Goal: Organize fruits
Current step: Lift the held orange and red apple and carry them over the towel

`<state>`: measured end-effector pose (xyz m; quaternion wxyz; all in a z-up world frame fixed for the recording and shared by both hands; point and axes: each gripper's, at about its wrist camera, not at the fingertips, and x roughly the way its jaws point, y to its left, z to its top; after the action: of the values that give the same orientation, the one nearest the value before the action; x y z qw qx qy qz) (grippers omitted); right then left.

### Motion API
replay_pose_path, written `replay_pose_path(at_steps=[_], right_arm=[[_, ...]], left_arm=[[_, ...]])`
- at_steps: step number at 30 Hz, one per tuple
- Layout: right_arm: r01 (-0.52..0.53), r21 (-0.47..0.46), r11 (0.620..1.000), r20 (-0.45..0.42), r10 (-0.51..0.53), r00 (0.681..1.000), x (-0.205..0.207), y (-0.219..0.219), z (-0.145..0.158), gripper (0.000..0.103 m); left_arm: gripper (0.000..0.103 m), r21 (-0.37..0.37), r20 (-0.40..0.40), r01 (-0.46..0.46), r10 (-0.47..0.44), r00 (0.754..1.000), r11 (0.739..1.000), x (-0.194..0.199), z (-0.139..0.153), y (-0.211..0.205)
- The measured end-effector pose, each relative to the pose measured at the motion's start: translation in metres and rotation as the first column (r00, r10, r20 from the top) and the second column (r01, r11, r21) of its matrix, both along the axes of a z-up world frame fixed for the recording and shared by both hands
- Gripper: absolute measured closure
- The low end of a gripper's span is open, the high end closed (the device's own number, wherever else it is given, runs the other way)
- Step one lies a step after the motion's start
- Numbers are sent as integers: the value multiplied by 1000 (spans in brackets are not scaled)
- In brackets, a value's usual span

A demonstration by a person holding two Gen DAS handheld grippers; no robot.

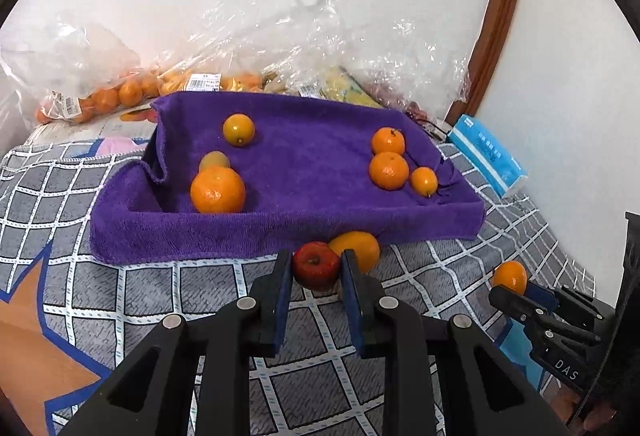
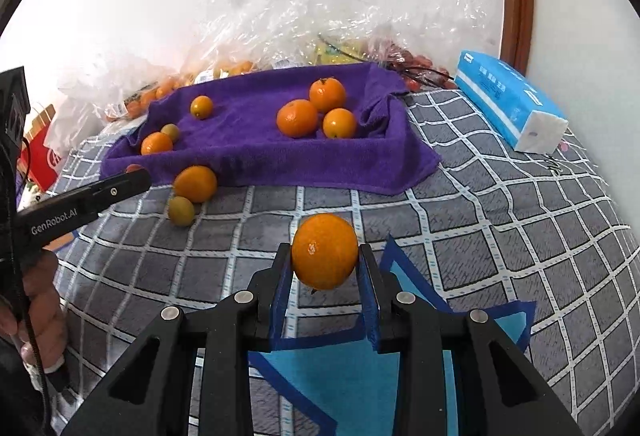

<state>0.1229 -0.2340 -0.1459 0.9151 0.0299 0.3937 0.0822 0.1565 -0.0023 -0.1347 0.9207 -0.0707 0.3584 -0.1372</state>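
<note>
A tray lined with a purple towel (image 1: 304, 164) (image 2: 256, 140) holds several oranges in two groups, left (image 1: 218, 190) and right (image 1: 389, 170). My left gripper (image 1: 316, 270) is shut on a small red apple (image 1: 316, 268) just in front of the tray, above the checked bedcover. A yellow-orange fruit (image 1: 358, 248) (image 2: 195, 183) lies right behind it, and a small greenish fruit (image 2: 181, 211) lies beside that. My right gripper (image 2: 325, 260) is shut on an orange (image 2: 325, 251) (image 1: 510, 276), held above the cover in front of the tray.
Clear plastic bags (image 1: 120, 92) with more oranges and other fruit lie against the wall behind the tray. A blue tissue pack (image 2: 508, 100) lies at the right. A brown wooden frame (image 1: 496, 16) stands at the back right. A red box (image 2: 40, 160) sits at far left.
</note>
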Motion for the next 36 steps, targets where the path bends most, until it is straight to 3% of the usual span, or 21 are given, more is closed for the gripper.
replay_pose_path(at_steps=[8,18,36], right_arm=[[-28,15,1000,41,27,999,15,15,28,71],[-47,-33,998,149,52,987,31,34,77,71],[-126,-4,992,221,124,967,86,50,94,71]], left_arm=[[80,-33,31,-35,36,999,999,-3,13,14],[80,-11,9,-66,66,998,998,-4,38,31],[80,-22,31,-136,136,990,991,46,75,48]])
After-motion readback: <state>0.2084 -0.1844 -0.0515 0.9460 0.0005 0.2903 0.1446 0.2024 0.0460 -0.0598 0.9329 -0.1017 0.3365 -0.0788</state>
